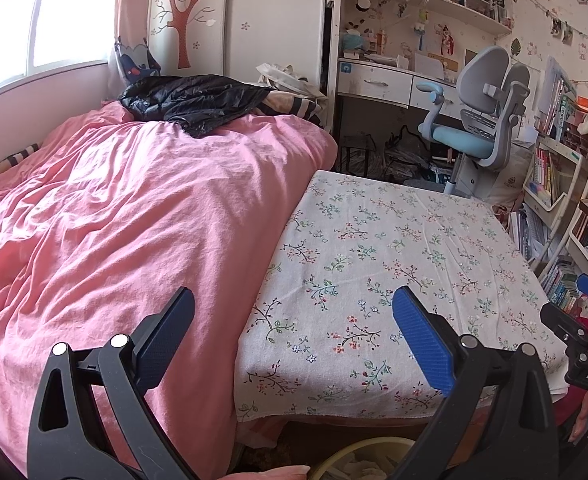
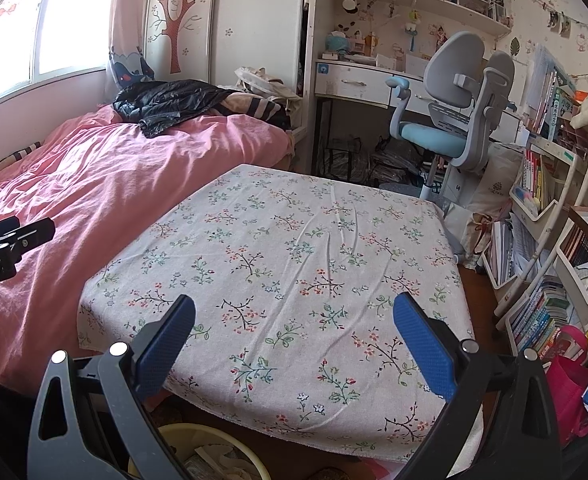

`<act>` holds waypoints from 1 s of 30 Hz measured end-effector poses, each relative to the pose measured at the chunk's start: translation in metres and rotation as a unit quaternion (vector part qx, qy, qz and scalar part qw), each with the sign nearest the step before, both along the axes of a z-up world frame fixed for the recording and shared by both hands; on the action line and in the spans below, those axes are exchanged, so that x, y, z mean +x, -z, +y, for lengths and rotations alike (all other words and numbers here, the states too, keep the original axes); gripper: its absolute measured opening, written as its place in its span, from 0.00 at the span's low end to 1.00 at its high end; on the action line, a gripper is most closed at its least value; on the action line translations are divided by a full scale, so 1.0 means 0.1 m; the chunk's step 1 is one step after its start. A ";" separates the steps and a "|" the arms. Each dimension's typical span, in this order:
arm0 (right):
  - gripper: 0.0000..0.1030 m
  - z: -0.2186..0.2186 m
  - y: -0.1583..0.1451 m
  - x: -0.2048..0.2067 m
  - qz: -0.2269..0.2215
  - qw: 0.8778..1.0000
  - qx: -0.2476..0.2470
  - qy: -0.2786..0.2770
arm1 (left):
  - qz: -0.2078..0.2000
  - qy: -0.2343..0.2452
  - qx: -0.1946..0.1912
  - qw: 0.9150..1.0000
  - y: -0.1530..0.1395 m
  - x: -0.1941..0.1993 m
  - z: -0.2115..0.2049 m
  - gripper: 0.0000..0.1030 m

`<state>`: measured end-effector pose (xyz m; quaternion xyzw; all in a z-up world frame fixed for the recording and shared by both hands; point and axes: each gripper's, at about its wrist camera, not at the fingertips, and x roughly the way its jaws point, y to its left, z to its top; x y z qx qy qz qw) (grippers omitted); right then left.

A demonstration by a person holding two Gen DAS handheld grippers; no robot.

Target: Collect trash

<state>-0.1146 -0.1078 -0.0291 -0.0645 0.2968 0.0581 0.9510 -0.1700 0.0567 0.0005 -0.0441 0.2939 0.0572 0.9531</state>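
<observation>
Bin (image 2: 214, 456) w/ paper scraps sits on floor just below near tabletop (image 2: 278, 264) edge, presumably for easy drop-in; no trash visible on cloth; L tongs (image 1: 294, 336) and R tongs (image 2: 294, 340) both released, empty, hovering over near edge.

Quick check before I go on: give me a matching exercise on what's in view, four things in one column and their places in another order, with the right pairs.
Things:
1. black plastic bag
2. yellow bin
3. blue desk chair
4. flowered cloth

Places:
A. on the floor, under the near edge of the table
B. spread over the table top
C. on the far end of the pink bed cover
D. in front of the white desk

Pairs: 1-C, 2-A, 3-D, 4-B

Both the left claw and the right claw are open and hold nothing.
</observation>
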 end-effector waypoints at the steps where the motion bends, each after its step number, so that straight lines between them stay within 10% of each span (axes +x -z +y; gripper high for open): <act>1: 0.93 0.01 0.00 -0.01 -0.001 1.000 -0.001 -0.001 | 0.000 0.001 0.002 1.000 0.00 0.01 -0.01 0.93; 30: 0.93 0.01 0.05 -0.02 0.000 1.000 -0.001 -0.002 | -0.013 0.014 0.019 1.000 -0.02 0.01 -0.13 0.93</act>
